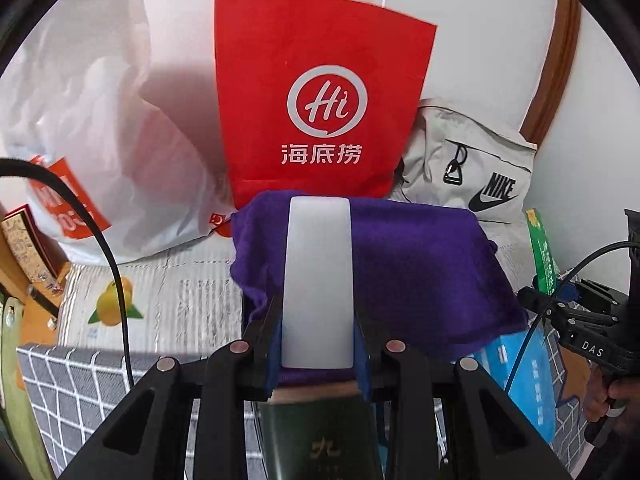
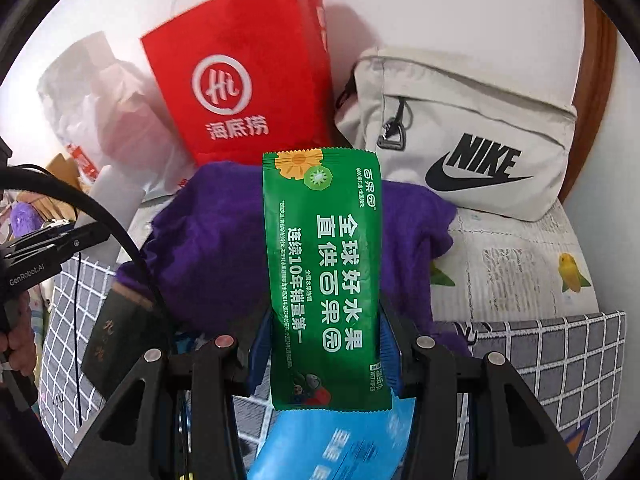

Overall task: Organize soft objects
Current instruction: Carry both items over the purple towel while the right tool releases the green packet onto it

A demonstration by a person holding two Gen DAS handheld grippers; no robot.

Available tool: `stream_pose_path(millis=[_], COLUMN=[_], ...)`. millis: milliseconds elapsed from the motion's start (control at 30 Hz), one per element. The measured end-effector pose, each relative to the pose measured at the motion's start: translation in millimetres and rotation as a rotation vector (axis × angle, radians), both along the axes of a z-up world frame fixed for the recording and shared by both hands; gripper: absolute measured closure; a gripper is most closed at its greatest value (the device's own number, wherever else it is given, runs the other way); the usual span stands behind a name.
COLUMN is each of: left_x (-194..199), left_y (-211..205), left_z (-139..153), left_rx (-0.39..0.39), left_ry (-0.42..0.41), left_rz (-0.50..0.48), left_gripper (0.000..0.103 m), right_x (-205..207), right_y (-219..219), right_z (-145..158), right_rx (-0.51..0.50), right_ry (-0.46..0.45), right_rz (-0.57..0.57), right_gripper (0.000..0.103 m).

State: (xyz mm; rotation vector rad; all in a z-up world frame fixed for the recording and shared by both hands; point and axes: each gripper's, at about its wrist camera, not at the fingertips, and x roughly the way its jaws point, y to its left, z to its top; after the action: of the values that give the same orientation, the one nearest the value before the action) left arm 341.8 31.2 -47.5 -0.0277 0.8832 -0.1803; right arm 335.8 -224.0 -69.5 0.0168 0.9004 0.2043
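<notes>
Evidently, the left gripper (image 1: 318, 340) was clenched on a white-capped tube (image 1: 318, 280), while the right gripper (image 2: 324, 344) grasped a green wet-wipes packet (image 2: 324, 272) above the purple cloth (image 2: 208, 248).

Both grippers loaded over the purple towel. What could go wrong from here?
1. The white tube sticks out far beyond the left gripper; it could pivot or slip.
2. The green packet in the right gripper is a slick pouch held low; it could slide out.
</notes>
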Motion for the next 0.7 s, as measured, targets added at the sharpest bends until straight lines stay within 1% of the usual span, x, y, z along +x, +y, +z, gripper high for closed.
stream_pose_path(millis=[100, 167, 300, 400, 467, 567, 700], left_x=[14.0, 21.7, 33.5, 41.2, 47.5, 56.3, 65.3], left_y=[1.0, 1.3, 1.1, -2.2, -2.4, -1.0, -1.0], left_z=[-6.0, -9.7, -14.7, -20.3, -24.0, -28.2, -31.6], left_rx=[-0.006, 0.006, 0.015, 0.029, 0.034, 0.020, 0.025], left_ry=[0.013, 0.022, 0.032, 0.041, 0.049, 0.066, 0.072], left_rz=[-0.002, -0.001, -0.002, -0.011, -0.008, -0.006, -0.006], left_gripper=[0.075, 0.075, 0.075, 0.075, 0.075, 0.075, 0.075], right_x=[13.8, 21.8, 39.4, 55.7, 67.9, 83.8, 101.8], right_y=[0.0, -1.4, -4.2, -5.4, -6.4, -7.1, -9.1], right_z=[-5.0, -7.5, -12.9, -18.7, -24.6, -35.0, -56.3], right_rx=[-0.017, -0.030, -0.019, -0.030, -0.055, -0.067, -0.061], right_ry=[0.015, 0.020, 0.041, 0.052, 0.075, 0.107, 0.187], right_rz=[0.006, 0.006, 0.009, 0.013, 0.006, 0.017, 0.015], right_gripper=[0.057, 0.057, 0.057, 0.057, 0.057, 0.057, 0.057])
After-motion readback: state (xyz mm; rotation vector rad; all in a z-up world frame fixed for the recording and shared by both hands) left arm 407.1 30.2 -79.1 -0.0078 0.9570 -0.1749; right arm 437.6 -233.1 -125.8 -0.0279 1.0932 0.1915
